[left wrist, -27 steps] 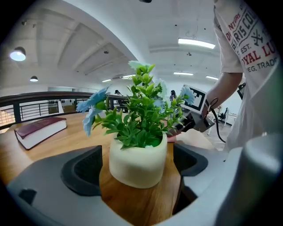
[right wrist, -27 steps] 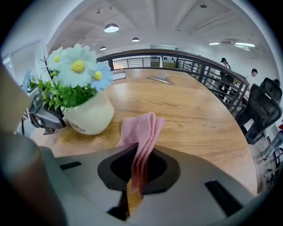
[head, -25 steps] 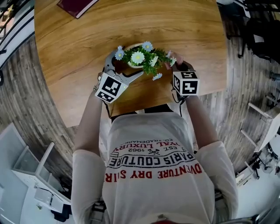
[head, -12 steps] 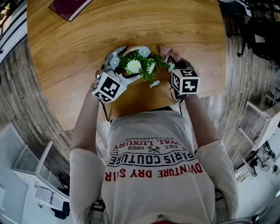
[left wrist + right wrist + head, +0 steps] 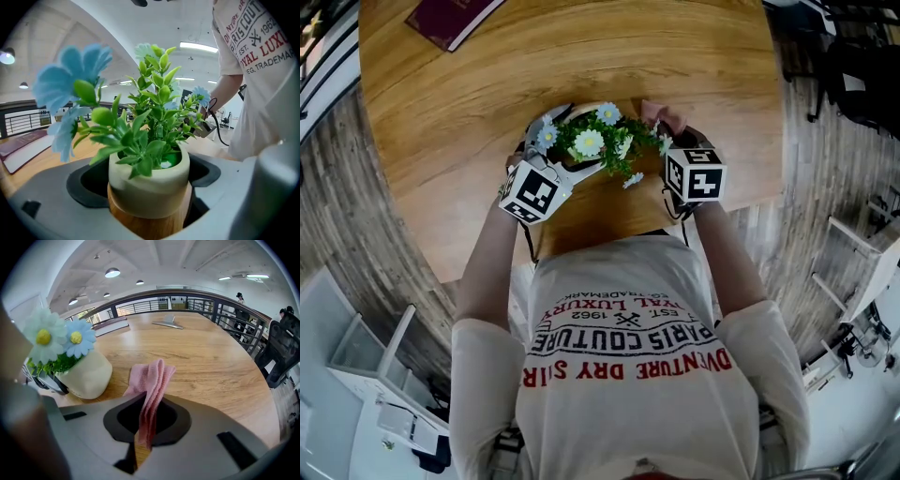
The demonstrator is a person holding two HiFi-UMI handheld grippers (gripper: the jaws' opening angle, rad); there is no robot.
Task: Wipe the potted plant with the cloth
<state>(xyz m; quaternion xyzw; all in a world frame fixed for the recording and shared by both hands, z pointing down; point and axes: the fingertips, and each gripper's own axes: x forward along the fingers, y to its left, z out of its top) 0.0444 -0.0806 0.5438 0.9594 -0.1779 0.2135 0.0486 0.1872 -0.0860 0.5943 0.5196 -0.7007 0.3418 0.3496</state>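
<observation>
Left hand-held gripper (image 5: pixel 149 199) clamps the potted plant (image 5: pixel 150 154) to steady it, while the right hand-held gripper (image 5: pixel 146 425), just beside the plant, pinches the cloth (image 5: pixel 152 378) for wiping.

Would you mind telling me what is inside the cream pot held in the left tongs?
Green leafy stems and pale blue flowers rise from the cream pot, with a bright green patch at their base. The pot's wall and the leaves hide whatever fills it below.

Both forearms reach toward 12 o'clock, the left gripper (image 5: pixel 558 141) at 11 clamped round the pot (image 5: pixel 149 187), the right gripper (image 5: pixel 673 131) at 1 pinching the cloth (image 5: pixel 150 385).
</observation>
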